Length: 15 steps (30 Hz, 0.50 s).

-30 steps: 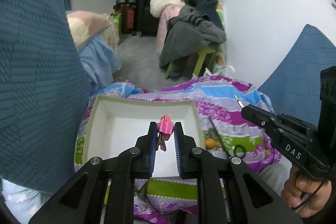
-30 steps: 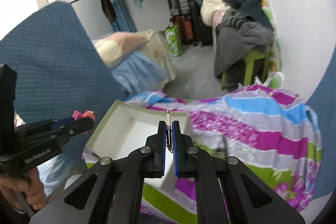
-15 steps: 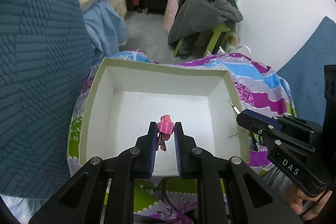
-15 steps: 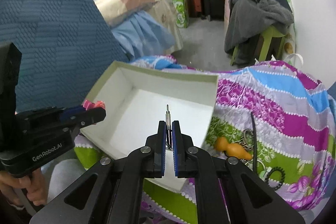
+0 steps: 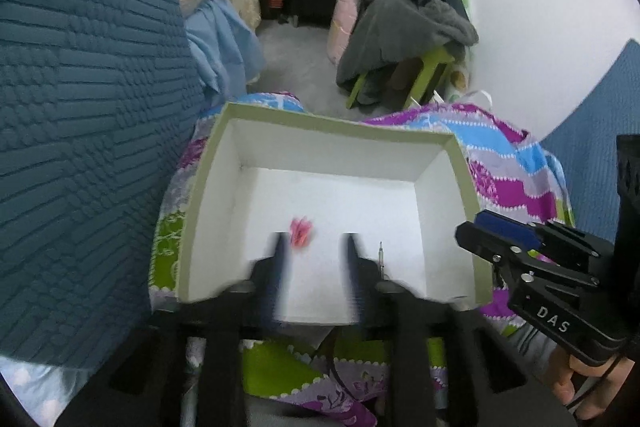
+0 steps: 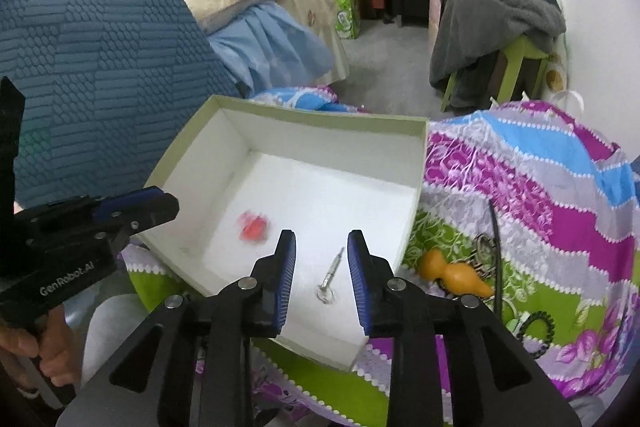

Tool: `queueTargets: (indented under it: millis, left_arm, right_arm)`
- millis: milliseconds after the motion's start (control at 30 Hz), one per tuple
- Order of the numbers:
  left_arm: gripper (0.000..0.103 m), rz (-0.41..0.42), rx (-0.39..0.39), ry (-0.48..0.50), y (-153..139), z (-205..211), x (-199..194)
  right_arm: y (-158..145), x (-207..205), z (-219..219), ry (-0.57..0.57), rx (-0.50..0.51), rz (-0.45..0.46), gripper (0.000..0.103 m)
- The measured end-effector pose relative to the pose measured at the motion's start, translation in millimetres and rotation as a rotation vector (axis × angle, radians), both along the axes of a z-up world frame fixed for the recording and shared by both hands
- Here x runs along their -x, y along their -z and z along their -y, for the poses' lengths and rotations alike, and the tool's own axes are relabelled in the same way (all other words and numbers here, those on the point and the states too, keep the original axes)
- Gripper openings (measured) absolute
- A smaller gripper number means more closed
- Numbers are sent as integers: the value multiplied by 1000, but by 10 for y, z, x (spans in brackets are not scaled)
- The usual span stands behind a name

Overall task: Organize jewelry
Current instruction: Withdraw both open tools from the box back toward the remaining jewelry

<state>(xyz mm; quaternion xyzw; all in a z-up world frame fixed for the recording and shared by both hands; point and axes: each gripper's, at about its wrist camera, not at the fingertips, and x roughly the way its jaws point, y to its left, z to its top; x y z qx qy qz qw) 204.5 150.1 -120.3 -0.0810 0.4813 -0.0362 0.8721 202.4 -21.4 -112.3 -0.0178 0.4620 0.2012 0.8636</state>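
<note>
An open white box with a green rim [image 5: 340,125] [image 6: 320,115] sits on a colourful bedspread. A pink hair clip [image 5: 301,231] [image 6: 253,227], blurred, is in the box on or just above its floor. A silver pin with a ring [image 6: 332,275] [image 5: 381,254] lies on the box floor to the clip's right. My left gripper [image 5: 314,259] is open and empty over the near edge of the box. My right gripper [image 6: 322,267] is open and empty just above the silver pin.
On the bedspread right of the box lie an orange gourd charm [image 6: 452,273], a metal chain piece [image 6: 482,247], a black hair tie [image 6: 538,327] and a black stick [image 6: 496,251]. Blue quilted cushions [image 5: 88,107] stand at the left. A clothes pile [image 5: 404,23] is behind.
Both grippers opened over the box. The pink clip left the left gripper and the silver pin left the right gripper; both are now in the box.
</note>
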Motion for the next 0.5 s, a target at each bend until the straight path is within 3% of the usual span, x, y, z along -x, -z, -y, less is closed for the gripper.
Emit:
queueTargets:
  millis: [67,200,500]
  left_arm:
    - [69,39,-2,-19,-115,0,67]
    - [69,71,1,-37,-340,40,186]
    - [69,97,-39,-36,-713,360,486]
  right_arm:
    - [-105,28,44,1,-1,23,34]
    - [-329,114,155,14,-9,87,76]
    - [-686,381,551,60,-26,149,94]
